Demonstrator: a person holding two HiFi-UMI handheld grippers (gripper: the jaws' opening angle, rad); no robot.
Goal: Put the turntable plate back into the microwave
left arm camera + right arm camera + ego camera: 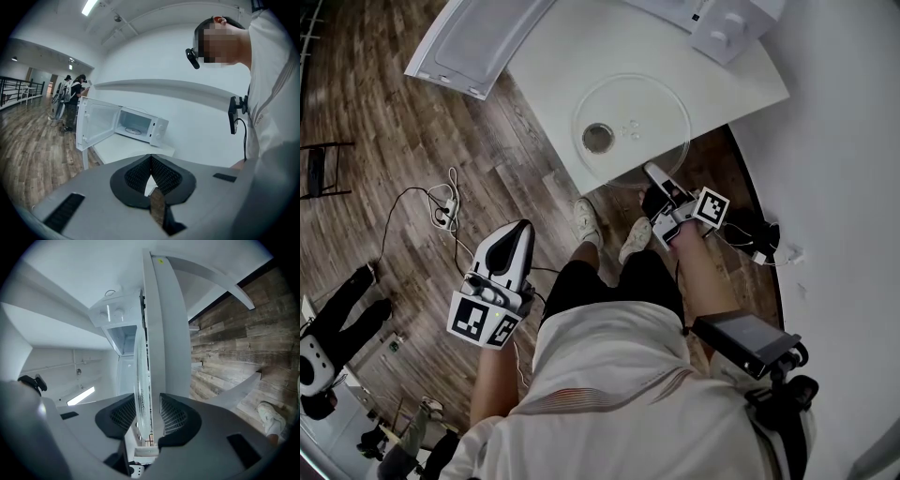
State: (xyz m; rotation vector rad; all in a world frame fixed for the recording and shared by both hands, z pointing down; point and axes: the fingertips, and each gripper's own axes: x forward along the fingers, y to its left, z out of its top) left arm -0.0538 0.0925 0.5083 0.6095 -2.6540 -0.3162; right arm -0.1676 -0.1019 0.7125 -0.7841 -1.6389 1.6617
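Observation:
The round glass turntable plate (630, 131) lies flat on the white table (553, 66), its near rim hanging over the table's front edge. A small dark round piece (598, 138) shows at its left part. The white microwave (712, 19) stands at the table's back with its door (478, 42) swung open. My right gripper (654, 173), rolled on its side, is at the plate's near rim. In the right gripper view the plate (139, 376) stands edge-on between the open jaws (146, 401), beside the table edge (159, 333). My left gripper (511, 248) hangs over the floor, shut and empty (150, 159).
The left gripper view looks at the open microwave (140, 126) and its door (93, 124); people (70, 93) stand far back. Cables and a power strip (442, 214) lie on the wooden floor. My feet (586, 223) are at the table's front; a white wall (844, 141) runs along the right.

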